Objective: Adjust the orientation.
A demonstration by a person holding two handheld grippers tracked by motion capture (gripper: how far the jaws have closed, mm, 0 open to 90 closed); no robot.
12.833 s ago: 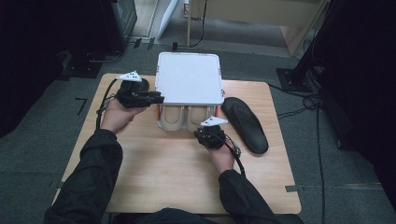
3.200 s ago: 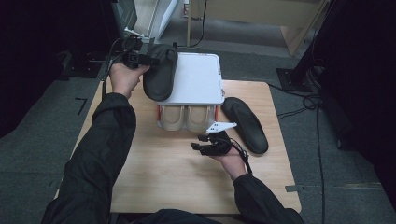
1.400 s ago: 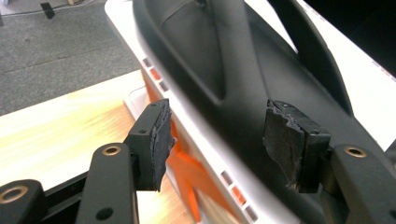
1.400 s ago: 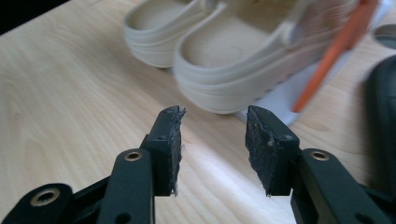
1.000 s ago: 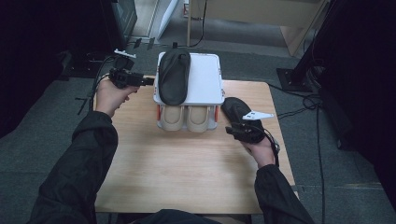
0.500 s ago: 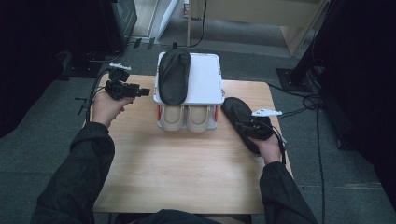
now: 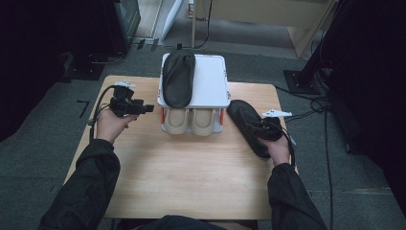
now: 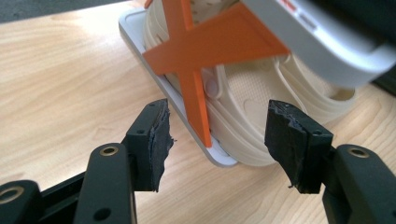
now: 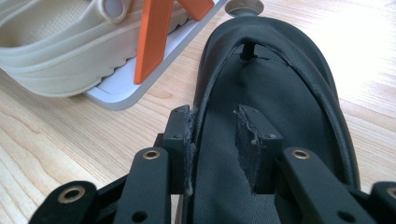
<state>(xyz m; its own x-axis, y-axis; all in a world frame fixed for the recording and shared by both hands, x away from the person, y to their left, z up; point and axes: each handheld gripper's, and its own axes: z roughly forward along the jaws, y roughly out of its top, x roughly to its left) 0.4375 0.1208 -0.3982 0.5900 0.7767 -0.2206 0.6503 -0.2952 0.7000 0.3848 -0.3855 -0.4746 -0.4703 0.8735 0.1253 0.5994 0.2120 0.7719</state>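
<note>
Black slipper on table [image 7: 248,125]: we see it lying at about 3 o'clock of the rack, just beside it, toe pointing toward 11 o'clock.
Right gripper [image 9: 219,135]: we find one jaw outside the slipper's edge and one inside (its rim sits between them); the jaws have just been closing then easing a little, and whether the pads press we cannot tell.
Left gripper [image 8: 217,140]: our jaws stand apart with nothing between them, aimed at the rack from its 9 o'clock side.
Second black slipper [image 7: 178,77]: it rests on the rack's white top, toward its left half.
Rack [image 7: 210,88]: white shelves with orange cross braces [image 8: 196,60].
Beige clogs [image 7: 191,120]: we see the pair on the lower shelf.
Table [image 7: 191,177]: light wood.
</note>
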